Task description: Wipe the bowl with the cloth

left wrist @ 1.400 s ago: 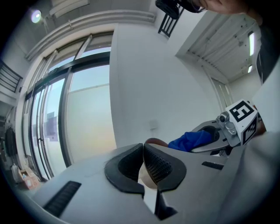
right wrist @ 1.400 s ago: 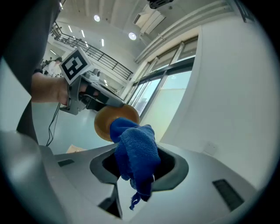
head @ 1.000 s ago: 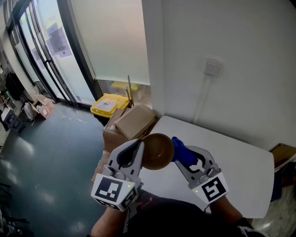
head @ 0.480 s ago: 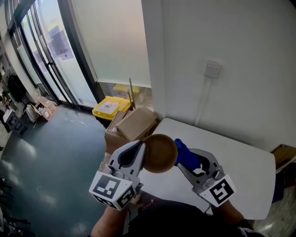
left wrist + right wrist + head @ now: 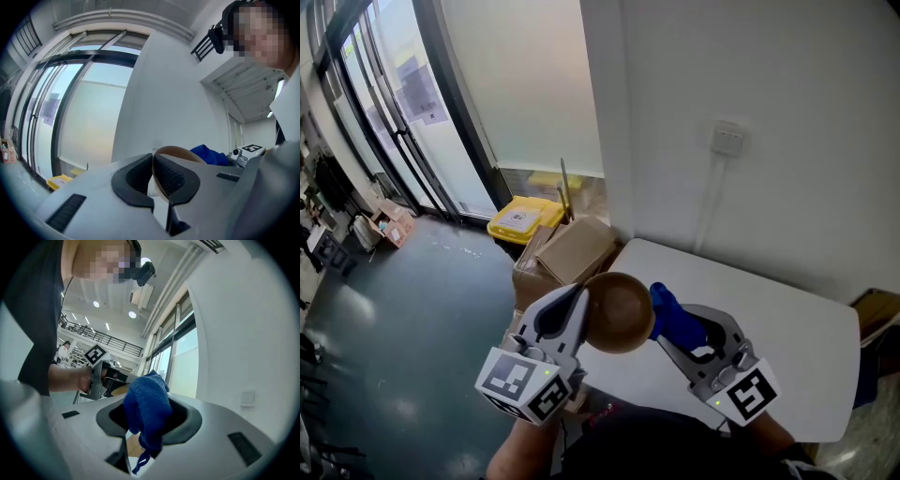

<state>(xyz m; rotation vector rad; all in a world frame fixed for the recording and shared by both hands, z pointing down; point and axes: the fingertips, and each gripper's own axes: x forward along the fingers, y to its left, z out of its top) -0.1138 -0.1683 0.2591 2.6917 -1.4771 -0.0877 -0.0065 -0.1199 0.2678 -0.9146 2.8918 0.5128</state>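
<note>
Holding the round brown bowl (image 5: 619, 311) up in the air over the near left edge of the white counter (image 5: 787, 347), not resting on it. Left claw (image 5: 577, 306) is pinching the bowl's rim, its pads pressing the thin wall from both sides. Right claw (image 5: 664, 326) is clamping the bunched blue terry cloth (image 5: 677, 319), with a wad sticking out past its tips.

Key relation: the bowl is sitting immediately left of the cloth, between the two claws, which are pointing in toward each other. The cloth is touching or just beside the bowl's right flank; I cannot resolve contact. My read: the right claw is doing the wiping, stroking leftward over the bowl while the left one is bracing it.

Counting: one bowl, one cloth, two claws.
</note>
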